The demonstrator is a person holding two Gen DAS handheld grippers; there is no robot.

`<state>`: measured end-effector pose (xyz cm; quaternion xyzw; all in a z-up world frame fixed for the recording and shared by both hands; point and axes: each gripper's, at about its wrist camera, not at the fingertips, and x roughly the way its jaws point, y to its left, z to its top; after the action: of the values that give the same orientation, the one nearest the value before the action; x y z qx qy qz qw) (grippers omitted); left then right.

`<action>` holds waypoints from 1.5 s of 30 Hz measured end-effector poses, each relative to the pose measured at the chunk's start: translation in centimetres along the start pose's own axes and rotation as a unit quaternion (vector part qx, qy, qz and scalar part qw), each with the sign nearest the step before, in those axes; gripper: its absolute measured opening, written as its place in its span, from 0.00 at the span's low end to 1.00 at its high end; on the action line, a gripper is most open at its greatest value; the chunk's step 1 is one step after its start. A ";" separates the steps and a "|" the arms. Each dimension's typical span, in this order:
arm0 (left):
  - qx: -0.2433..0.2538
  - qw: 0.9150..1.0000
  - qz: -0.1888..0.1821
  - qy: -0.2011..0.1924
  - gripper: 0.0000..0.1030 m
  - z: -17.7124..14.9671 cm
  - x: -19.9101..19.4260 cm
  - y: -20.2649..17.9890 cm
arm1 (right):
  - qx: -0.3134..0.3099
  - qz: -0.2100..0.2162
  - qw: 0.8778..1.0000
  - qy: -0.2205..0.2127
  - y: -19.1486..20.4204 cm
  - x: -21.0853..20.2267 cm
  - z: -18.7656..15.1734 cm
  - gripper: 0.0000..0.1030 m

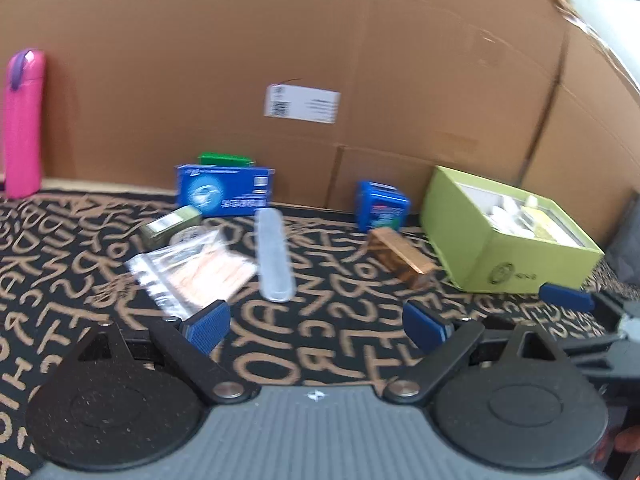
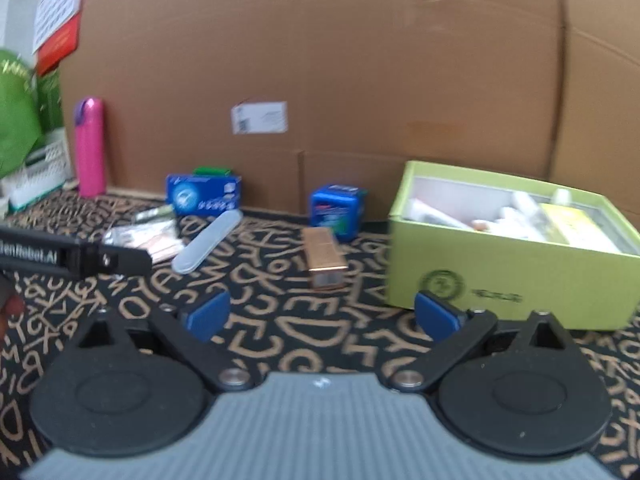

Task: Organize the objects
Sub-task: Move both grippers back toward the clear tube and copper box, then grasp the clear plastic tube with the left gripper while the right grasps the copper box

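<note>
My left gripper [image 1: 316, 326] is open and empty above the patterned cloth, short of a clear plastic case [image 1: 275, 254] and a clear bag [image 1: 192, 272]. My right gripper [image 2: 322, 316] is open and empty, just short of a copper-coloured box [image 2: 324, 258]. That box also shows in the left wrist view [image 1: 400, 258]. A green open box [image 2: 516, 248] holding several items stands at the right; it shows in the left wrist view [image 1: 508, 236] too. A flat blue box [image 2: 204, 196], a small blue box [image 2: 338, 212] and a small olive box [image 1: 170, 226] lie near the back.
A tall cardboard wall [image 2: 320, 80] closes the back. A pink bottle [image 2: 90, 146] stands at the back left, beside a white basket [image 2: 44, 172] and green bags. The left gripper's body [image 2: 76, 258] reaches in at the left of the right wrist view.
</note>
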<state>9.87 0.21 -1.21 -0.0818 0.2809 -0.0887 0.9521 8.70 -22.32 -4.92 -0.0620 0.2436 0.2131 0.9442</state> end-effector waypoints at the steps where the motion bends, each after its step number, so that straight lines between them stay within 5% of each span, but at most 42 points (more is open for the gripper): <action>1: -0.005 1.000 0.002 0.000 0.93 0.2 0.2 0.5 | -0.005 0.006 1.000 0.003 0.5 0.7 0.3 0.91; 10: 0.010 1.000 0.008 0.014 0.89 3.1 6.0 1.8 | -0.056 0.007 0.998 0.016 3.6 7.3 2.0 0.72; 21: 0.029 0.998 0.017 0.056 0.85 4.6 13.1 1.9 | 0.008 -0.058 0.996 0.065 2.2 12.5 1.6 0.60; 23: 0.022 0.997 0.016 0.068 0.75 4.6 14.0 2.3 | 0.011 -0.063 0.995 0.071 1.9 12.9 1.4 0.54; 26: 0.033 0.997 0.015 0.065 0.58 4.4 14.3 2.4 | 0.032 -0.059 0.995 0.070 1.2 12.5 1.4 0.31; 29: 0.041 0.997 -0.002 0.071 0.35 4.2 14.0 2.3 | 0.046 -0.056 0.995 0.068 0.6 11.3 1.0 0.31; 31: 0.037 0.996 -0.025 0.080 0.31 3.9 13.4 2.2 | 0.056 -0.049 0.995 0.065 0.3 9.7 0.5 0.30; 42: 0.104 0.985 -0.084 0.110 0.28 -1.4 5.5 -2.5 | 0.032 -0.010 0.996 0.084 0.3 -0.9 -3.5 0.30; 45: 0.098 0.988 -0.065 0.100 0.32 -2.3 4.0 -2.9 | 0.010 -0.024 0.997 0.073 0.4 -1.0 -3.0 0.45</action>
<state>11.51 -3.74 -4.61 0.0035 0.3592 -0.1850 0.9148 6.41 -23.00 -7.04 -0.0735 0.3124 0.1829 0.9293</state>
